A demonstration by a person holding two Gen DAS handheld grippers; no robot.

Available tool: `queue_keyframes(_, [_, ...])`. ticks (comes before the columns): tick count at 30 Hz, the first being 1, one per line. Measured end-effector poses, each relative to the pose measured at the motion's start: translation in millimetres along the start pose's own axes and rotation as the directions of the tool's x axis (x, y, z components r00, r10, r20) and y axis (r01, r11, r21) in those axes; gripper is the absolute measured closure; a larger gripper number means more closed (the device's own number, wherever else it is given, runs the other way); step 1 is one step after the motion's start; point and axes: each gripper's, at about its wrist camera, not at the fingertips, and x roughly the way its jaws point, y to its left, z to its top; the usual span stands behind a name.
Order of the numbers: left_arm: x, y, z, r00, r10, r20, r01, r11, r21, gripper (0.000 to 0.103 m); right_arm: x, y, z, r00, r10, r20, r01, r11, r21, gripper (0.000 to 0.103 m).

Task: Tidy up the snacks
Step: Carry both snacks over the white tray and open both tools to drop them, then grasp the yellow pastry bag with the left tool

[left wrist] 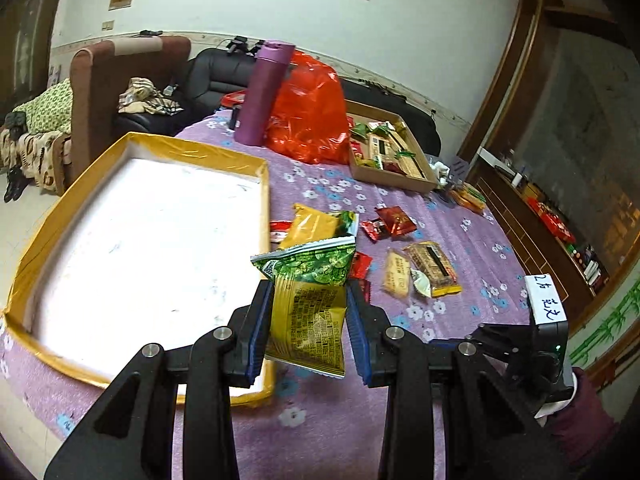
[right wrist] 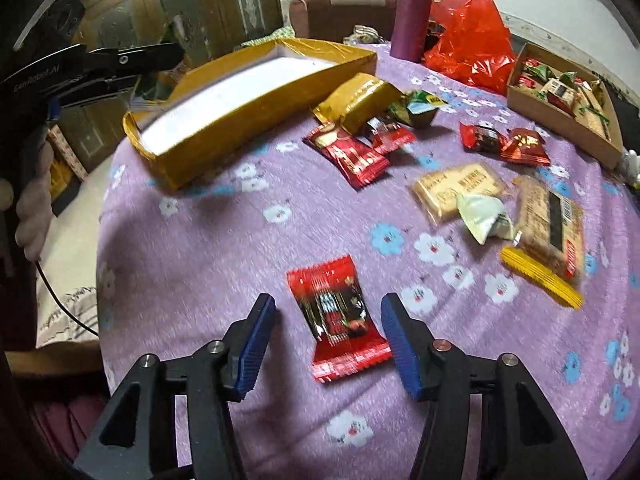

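My left gripper (left wrist: 309, 330) is shut on a green and yellow snack packet (left wrist: 310, 300) and holds it above the table, just right of the empty yellow box (left wrist: 160, 144). My right gripper (right wrist: 328, 340) is open, its fingers either side of a red snack packet (right wrist: 338, 314) lying on the purple flowered tablecloth (right wrist: 224, 264). Several loose snacks lie beyond: a gold packet (right wrist: 358, 100), red packets (right wrist: 348, 156), a beige biscuit pack (right wrist: 456, 190) and a yellow-edged bar (right wrist: 550, 224). The yellow box also shows in the right wrist view (right wrist: 224, 128).
A cardboard tray (left wrist: 390, 182) holding several snacks stands at the back right, also in the right wrist view (right wrist: 560, 120). A purple bottle (left wrist: 264, 92) and a red plastic bag (left wrist: 308, 116) stand at the back. Sofas and a cabinet lie beyond the table.
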Motion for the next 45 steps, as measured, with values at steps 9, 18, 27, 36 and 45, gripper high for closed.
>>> queue_keyframes(9, [-9.7, 27.1, 2.5, 0.997, 0.075, 0.015, -0.075, 0.997, -0.026, 0.07, -9.8, -0.4, 9.7, 0.997, -0.08, -0.012, 0.081, 0.994, 0.075, 0.077])
queue_keyframes(18, [10.6, 79.8, 14.9, 0.974, 0.217, -0.057, -0.22, 0.974, -0.058, 0.07, -13.9, 41.0, 99.2, 0.99, 0.104, 0.099, -0.116, 0.986, 0.122, 0.077])
queue_keyframes(27, [13.9, 123.8, 14.3, 0.972, 0.218, -0.089, -0.229, 0.964, -0.134, 0.068, 53.7, 99.3, 155.0, 0.988, 0.141, 0.058, -0.146, 0.986, 0.082, 0.076])
queue_keyframes(36, [-6.8, 130.4, 17.7, 0.984, 0.171, -0.045, -0.177, 0.962, -0.209, 0.049, 58.2, 98.3, 163.9, 0.982, 0.159, 0.101, -0.171, 0.978, 0.123, 0.068])
queue_keyframes(45, [-21.1, 83.2, 26.5, 0.996, 0.089, 0.013, -0.087, 0.987, -0.136, 0.041, -15.2, -38.5, 109.9, 0.977, -0.063, 0.201, -0.013, 0.933, 0.359, 0.061])
